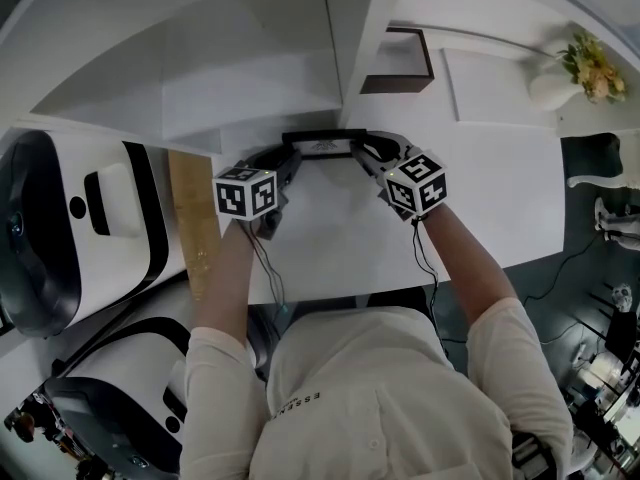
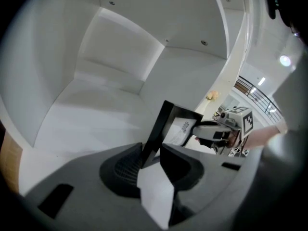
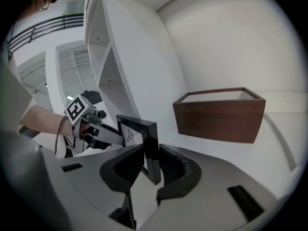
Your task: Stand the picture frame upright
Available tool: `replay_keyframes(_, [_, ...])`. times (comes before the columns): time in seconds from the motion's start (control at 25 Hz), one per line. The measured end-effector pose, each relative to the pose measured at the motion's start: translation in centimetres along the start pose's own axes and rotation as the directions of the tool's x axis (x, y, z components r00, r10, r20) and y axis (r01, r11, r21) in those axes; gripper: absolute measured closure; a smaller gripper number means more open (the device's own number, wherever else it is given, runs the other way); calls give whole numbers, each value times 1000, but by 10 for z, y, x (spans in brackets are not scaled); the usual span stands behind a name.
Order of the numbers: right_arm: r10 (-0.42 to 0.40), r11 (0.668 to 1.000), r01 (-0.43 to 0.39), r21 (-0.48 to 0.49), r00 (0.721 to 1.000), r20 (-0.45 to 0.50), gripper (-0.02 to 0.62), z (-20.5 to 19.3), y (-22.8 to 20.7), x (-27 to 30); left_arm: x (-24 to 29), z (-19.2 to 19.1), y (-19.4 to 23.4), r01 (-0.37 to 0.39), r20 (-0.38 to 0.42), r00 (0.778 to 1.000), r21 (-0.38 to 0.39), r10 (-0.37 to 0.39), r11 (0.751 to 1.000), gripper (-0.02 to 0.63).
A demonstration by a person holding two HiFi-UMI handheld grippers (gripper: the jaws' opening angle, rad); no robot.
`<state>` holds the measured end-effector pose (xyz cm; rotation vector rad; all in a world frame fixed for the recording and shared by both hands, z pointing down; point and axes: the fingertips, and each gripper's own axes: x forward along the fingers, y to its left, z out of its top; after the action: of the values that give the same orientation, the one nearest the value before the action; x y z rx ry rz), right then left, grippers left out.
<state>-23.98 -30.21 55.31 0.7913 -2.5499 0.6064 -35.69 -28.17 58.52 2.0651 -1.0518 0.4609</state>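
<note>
- Picture frame point(image 1: 322, 144), black, with a white print point(image 3: 129, 134) in it, is at 12 o'clock from the person. It is over the middle of the white table point(image 1: 330, 230), close to upright, with its face turned toward them. Whether its lower edge rests on the table I cannot tell.
- At the frame's 9 o'clock, the left gripper point(image 2: 151, 150) is clamped on the left side bar, and both ribbed pads look pressed against it.
- At the frame's 3 o'clock, the right gripper point(image 3: 150, 150) grasps the right side bar the same way, with the bar pinched between its pads.
- Both forearms point(image 1: 228, 278) reach forward out of pale short sleeves and close in on the frame from either side. The grippers slope downward, and each marker cube point(image 1: 245, 192) faces up.
- At 1 o'clock beyond the frame, a dark brown wooden box point(image 3: 219, 115) stands open-topped on the table beside the white shelf unit point(image 1: 350, 38). Its inside looks pale, and I cannot make out what it holds.
- At 2 o'clock, a white vase point(image 1: 552, 90) holds yellow-green flowers point(image 1: 592, 64).
- At 9 o'clock, off the table's edge, sit white machines point(image 1: 60, 228) with black trim. A light wooden strip point(image 1: 192, 218) lies between them and the table.
</note>
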Motion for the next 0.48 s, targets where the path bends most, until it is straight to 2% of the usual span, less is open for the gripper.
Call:
replay_keyframes(0.16, [-20, 999, 20, -50, 1000, -6, 495, 2, 0, 2, -1, 1, 2, -6, 5, 1000, 6, 6, 1000, 508])
replay_keyframes(0.48, [-78, 995, 77, -59, 997, -6, 473, 5, -6, 10, 1, 7, 11, -56, 27, 998, -7, 56, 998, 508])
